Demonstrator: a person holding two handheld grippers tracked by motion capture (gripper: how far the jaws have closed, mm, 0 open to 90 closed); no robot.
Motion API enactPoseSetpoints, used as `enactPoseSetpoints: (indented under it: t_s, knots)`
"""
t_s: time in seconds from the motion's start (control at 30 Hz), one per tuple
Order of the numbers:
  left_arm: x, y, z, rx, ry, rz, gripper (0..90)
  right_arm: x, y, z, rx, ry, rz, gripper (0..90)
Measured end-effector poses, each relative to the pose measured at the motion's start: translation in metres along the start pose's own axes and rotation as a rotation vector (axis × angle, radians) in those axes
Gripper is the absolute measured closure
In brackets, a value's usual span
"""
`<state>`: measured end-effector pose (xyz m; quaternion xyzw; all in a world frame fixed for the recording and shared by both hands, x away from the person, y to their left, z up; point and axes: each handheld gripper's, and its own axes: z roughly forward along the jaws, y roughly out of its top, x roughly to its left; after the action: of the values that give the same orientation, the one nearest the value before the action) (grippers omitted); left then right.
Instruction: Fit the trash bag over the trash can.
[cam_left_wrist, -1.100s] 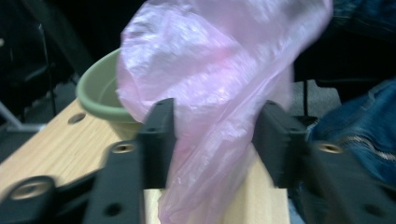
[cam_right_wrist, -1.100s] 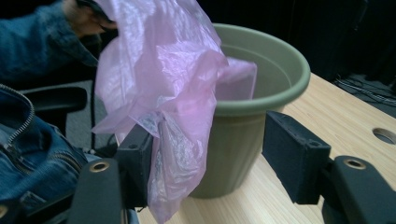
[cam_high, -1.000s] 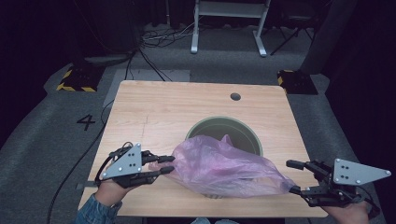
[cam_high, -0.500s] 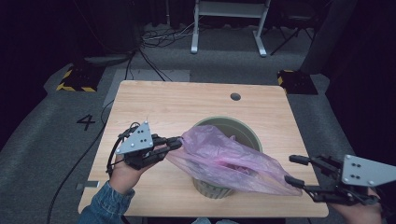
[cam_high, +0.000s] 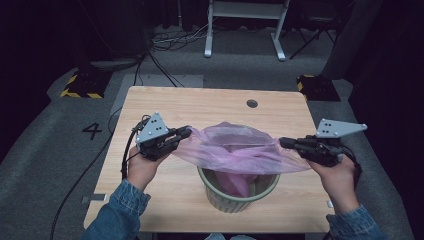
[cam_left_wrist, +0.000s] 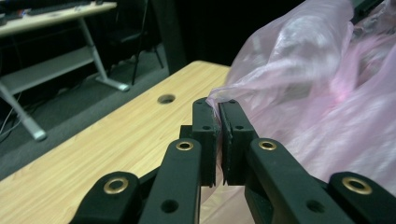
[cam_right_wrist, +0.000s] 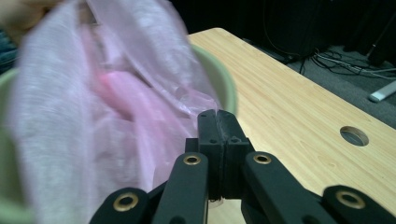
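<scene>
Lining: pink bag (cam_high: 235, 150) stretched over the green bin (cam_high: 239, 192) on the desk (cam_high: 210, 105), its bottom hanging inside.
Left gripper (cam_high: 184, 132): clamped on the bag's left edge.
Right gripper (cam_high: 285, 142): pinching the right edge.
Next: probably lower both edges and fold them over the rim evenly.

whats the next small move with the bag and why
Probably lower both grippers, keeping the pink bag spread. The left gripper and right gripper each pinch an edge, the mouth stretched above the green bin, not yet over its rim.
</scene>
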<state>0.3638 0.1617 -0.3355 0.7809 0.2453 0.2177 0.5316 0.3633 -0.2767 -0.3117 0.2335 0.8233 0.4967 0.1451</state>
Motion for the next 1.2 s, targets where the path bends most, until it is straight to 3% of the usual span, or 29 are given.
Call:
enactPoseSetpoints:
  t_s: [0.1, 0.23, 0.33, 0.43, 0.6, 0.83, 0.93, 0.97, 1.03, 1.07, 1.1, 1.2]
  knots:
    - [0.010, -0.005, 0.014, 0.064, 0.025, -0.019, 85.9, -0.016, 0.000, 0.013, -0.002, -0.025, 0.038, 90.0]
    - [0.024, -0.017, 0.029, 0.145, 0.028, -0.067, 86.9, -0.036, -0.008, 0.024, 0.007, -0.057, 0.111, 90.0]
    - [0.029, -0.029, 0.036, 0.190, 0.035, -0.087, 87.5, -0.047, -0.019, 0.033, 0.052, -0.081, 0.153, 90.0]
    - [0.030, -0.038, 0.041, 0.221, 0.025, -0.105, 88.1, -0.052, -0.033, 0.042, 0.112, -0.083, 0.195, 90.0]
    - [0.024, -0.053, 0.045, 0.293, -0.010, -0.079, 88.4, -0.048, -0.060, 0.054, 0.191, -0.043, 0.230, 90.0]
    - [0.009, -0.072, 0.038, 0.290, -0.095, -0.104, 87.9, -0.030, -0.090, 0.045, 0.191, 0.042, 0.252, 90.0]
    - [0.010, -0.076, 0.033, 0.263, -0.091, -0.147, 75.1, -0.027, -0.094, 0.042, 0.177, 0.051, 0.250, 87.6]
    - [0.011, -0.077, 0.031, 0.259, -0.079, -0.151, 64.3, -0.025, -0.093, 0.040, 0.169, 0.030, 0.236, 78.5]
    - [0.015, -0.076, 0.023, 0.239, -0.070, -0.177, 47.9, -0.026, -0.093, 0.035, 0.145, 0.008, 0.236, 71.3]
    - [0.016, -0.075, 0.017, 0.217, -0.071, -0.187, 43.4, -0.028, -0.093, 0.031, 0.133, 0.002, 0.238, 65.3]
    - [0.017, -0.075, 0.013, 0.206, -0.065, -0.182, 41.7, -0.029, -0.091, 0.025, 0.119, -0.034, 0.229, 60.6]
    - [0.018, -0.073, -0.002, 0.162, -0.052, -0.171, 37.8, -0.034, -0.088, 0.009, 0.082, -0.101, 0.217, 57.5]
